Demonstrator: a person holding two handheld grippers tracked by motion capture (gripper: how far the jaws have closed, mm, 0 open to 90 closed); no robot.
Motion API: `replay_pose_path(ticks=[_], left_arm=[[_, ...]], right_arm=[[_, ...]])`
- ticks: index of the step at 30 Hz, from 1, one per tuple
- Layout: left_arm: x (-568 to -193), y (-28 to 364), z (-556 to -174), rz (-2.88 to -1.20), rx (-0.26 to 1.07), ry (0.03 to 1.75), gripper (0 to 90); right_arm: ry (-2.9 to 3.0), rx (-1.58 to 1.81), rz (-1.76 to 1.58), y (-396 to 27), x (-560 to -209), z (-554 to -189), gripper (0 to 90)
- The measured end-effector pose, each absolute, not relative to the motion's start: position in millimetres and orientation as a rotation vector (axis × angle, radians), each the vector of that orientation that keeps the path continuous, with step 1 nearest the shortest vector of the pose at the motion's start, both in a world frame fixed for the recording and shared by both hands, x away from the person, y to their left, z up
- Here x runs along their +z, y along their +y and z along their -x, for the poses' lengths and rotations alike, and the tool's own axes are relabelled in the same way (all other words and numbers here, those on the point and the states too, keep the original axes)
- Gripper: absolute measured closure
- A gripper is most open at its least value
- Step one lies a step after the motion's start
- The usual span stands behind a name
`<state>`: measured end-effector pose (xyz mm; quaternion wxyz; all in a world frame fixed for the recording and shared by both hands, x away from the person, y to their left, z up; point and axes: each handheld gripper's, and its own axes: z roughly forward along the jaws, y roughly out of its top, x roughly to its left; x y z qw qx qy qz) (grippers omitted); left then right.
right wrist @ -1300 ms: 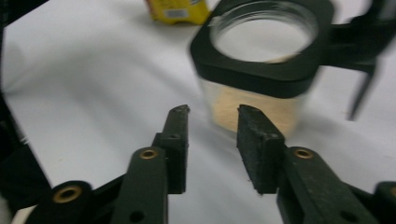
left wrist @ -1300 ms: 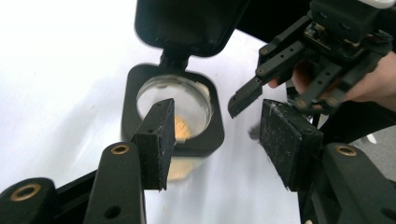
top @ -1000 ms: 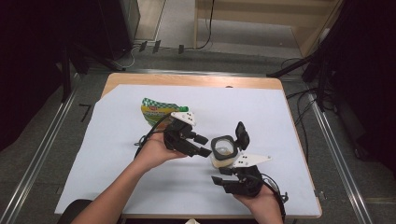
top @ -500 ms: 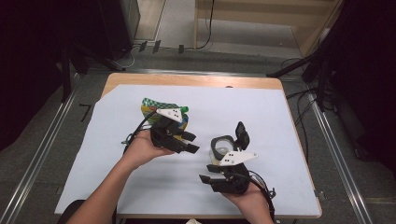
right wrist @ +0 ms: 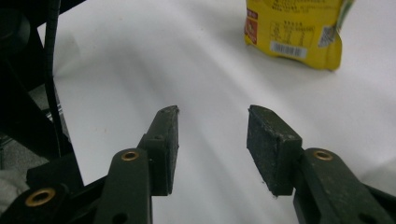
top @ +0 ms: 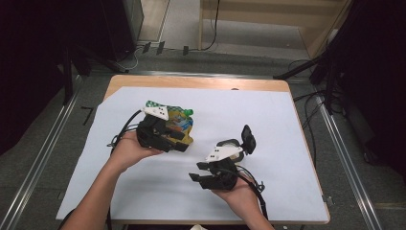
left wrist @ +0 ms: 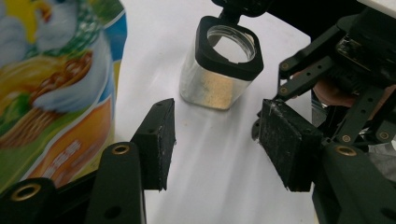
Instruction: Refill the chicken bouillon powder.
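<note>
Landmark: the glass jar (top: pixel 229 146) with its black flip lid (top: pixel 247 139) swung open stands upright on the white sheet (top: pixel 297 129) that covers the table.
Your left gripper (top: pixel 181 142): you hold it to the left of the jar, over the lower edge of the snack pouch; its jaws stand apart with nothing between them. In the left gripper view the jar (left wrist: pixel 223 65) sits just beyond the gap, and neither pad (left wrist: pixel 161 140) touches it.
Your right gripper (top: pixel 197 171): you hold it just in front of the jar, on your side, pointing left; the jaws are apart and empty over the bare sheet.
Snack pouch (top: pixel 178 125): it lies flat, left of the jar and a little farther from you, well apart from it.
Jar contents: a pale, grainy layer shows low in the glass.
</note>
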<state>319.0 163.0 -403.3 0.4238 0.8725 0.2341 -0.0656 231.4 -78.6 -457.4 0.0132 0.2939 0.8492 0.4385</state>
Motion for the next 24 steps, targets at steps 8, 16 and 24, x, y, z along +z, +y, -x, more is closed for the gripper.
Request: replay_pose_path(ticks=[8, 16, 24], left_arm=[[-402.4, 183.4, -317.8, -2.17, -0.125, 0.627, 46.6], [-408.2, 199.5, -316.8, -2.165, -0.093, 0.687, 46.7], [-406.5, 222.0, -318.3, -2.149, -0.042, 0.737, 45.5]], right_arm=[[2.671, 1.356, -0.875, -55.3, -462.1, -239.7, 54.1], [2.665, 1.389, -0.834, -45.2, -468.6, -241.3, 51.7], [2.668, 1.389, -0.828, -45.1, -474.4, -239.6, 50.2]])
